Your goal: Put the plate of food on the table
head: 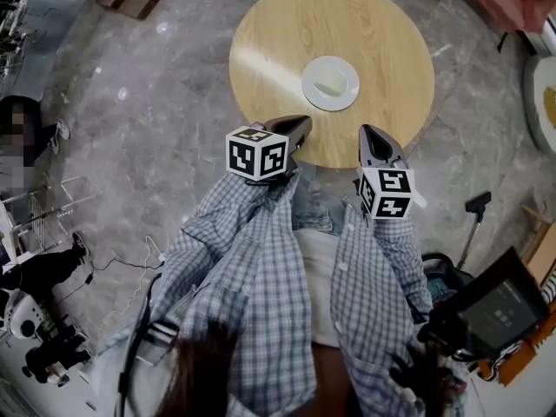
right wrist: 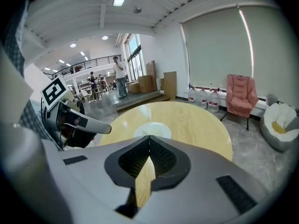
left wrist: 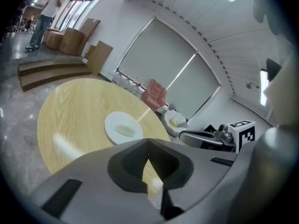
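Note:
A white plate (head: 330, 83) with a pale piece of food on it rests near the middle of the round wooden table (head: 269, 33). The left gripper view shows the plate (left wrist: 123, 128) beyond the jaws, and the right gripper view shows the plate (right wrist: 152, 130) just past the jaw tips. My left gripper (head: 295, 127) hovers at the table's near edge, shut and empty. My right gripper (head: 372, 137) hangs beside it over the same edge, shut with nothing in it. Both are apart from the plate.
A pink armchair (right wrist: 241, 94) and water bottles (right wrist: 203, 97) stand behind the table. A white beanbag (right wrist: 280, 125) lies to the right. Wooden steps (left wrist: 51, 71) and cardboard boxes (left wrist: 70, 38) are at the far left. People stand in the distance. A dark floor tool (head: 476, 202) is near my right side.

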